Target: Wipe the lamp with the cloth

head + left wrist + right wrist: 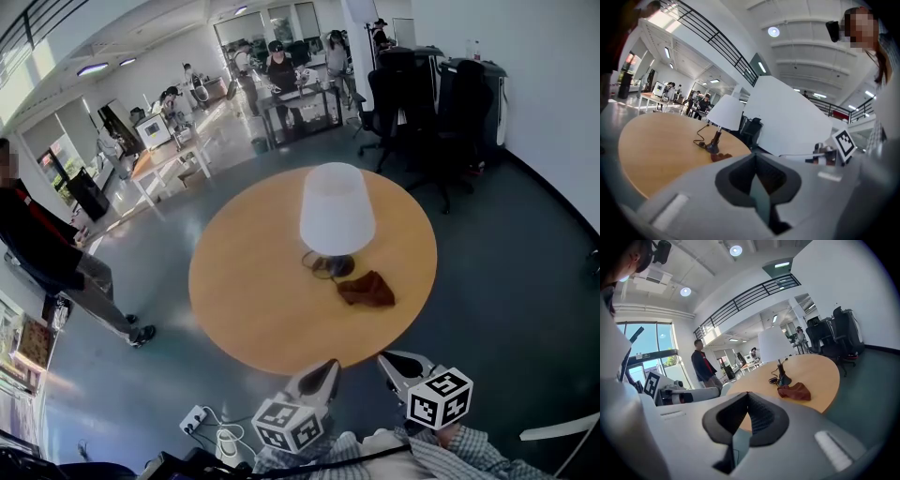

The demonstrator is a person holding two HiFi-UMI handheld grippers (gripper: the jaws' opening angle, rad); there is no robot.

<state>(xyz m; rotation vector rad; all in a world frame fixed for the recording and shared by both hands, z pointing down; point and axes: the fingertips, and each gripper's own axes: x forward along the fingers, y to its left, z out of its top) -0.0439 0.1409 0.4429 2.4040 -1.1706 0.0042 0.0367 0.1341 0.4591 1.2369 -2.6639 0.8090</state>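
Observation:
A lamp with a white shade (pixel 337 208) stands on a dark base near the middle of a round wooden table (pixel 244 291); its cord coils by the base. A crumpled brown cloth (pixel 367 289) lies on the table just right of the base. The lamp (pixel 725 112) and cloth (pixel 720 157) also show in the left gripper view, and the lamp (pixel 774 346) and cloth (pixel 795 391) in the right gripper view. My left gripper (pixel 327 371) and right gripper (pixel 390 365) hover side by side off the table's near edge, both shut and empty.
Black office chairs (pixel 427 103) stand beyond the table at the right. A person in dark clothes (pixel 47 253) stands at the left. Desks with several people fill the far room. A power strip with cables (pixel 202 422) lies on the floor near my left.

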